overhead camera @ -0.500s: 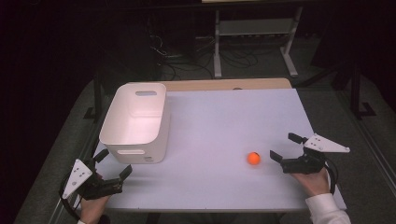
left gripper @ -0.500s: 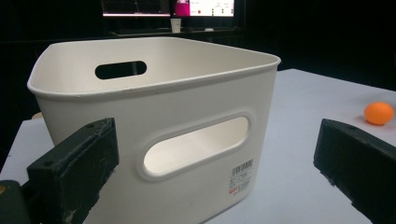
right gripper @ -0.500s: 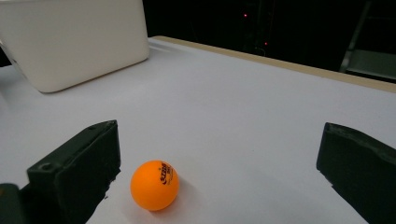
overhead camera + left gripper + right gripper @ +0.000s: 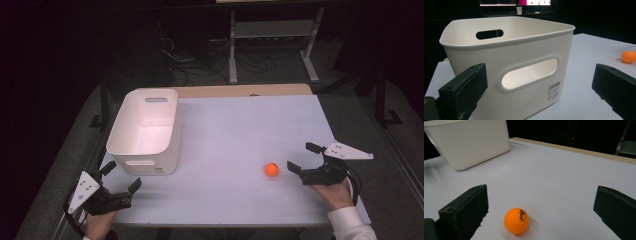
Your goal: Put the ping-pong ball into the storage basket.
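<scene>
A small orange ball lies on the white table, right of the middle and toward the near edge. My right gripper rests just right of it, open, its jaws pointing left at the ball. In the right gripper view the ball sits low between the two wide-apart jaws, touching neither. A white plastic bin with handle slots stands at the left. My left gripper is open at the near left corner, facing the bin's near wall; nothing is between its jaws.
A wooden strip runs along the table's far edge. Beyond it, on the dark floor, are a metal stand and loose cables. Bare tabletop lies between the bin and the ball.
</scene>
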Available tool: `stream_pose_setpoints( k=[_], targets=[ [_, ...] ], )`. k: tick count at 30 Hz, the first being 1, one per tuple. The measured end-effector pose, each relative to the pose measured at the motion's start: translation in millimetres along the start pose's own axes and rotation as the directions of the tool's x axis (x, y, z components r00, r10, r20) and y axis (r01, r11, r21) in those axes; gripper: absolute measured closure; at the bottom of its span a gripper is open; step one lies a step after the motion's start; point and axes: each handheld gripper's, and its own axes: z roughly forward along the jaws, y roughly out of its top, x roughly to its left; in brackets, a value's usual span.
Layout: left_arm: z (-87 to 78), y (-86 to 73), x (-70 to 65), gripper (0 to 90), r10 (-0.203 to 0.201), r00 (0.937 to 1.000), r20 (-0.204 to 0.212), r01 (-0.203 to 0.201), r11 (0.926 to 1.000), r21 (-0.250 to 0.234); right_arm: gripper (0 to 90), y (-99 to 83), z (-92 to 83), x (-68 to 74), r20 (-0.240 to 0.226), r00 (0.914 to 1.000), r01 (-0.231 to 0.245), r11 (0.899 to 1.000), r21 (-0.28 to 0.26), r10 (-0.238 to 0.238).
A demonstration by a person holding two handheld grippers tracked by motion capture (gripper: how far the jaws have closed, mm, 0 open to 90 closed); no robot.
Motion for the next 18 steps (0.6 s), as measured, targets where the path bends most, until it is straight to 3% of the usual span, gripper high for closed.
stream_pose_setpoints(
  k=[10,18],
  targets=[
    [0.3,-0.3,-0.6,0.0,-0.009,0.9999,0.006,0.009,1.0000,0.002,0.0,8.7,2.5,3.6,0.001,0.9991,0.042,0.998,0.057,-0.042],
    [-1.1,0.1,0.0,0.0,-0.003,0.9999,0.012,0.003,1.0000,0.008,0.0,17.8,10.6,8.9,-0.020,0.9960,0.089,0.988,0.126,-0.087]
  ],
)
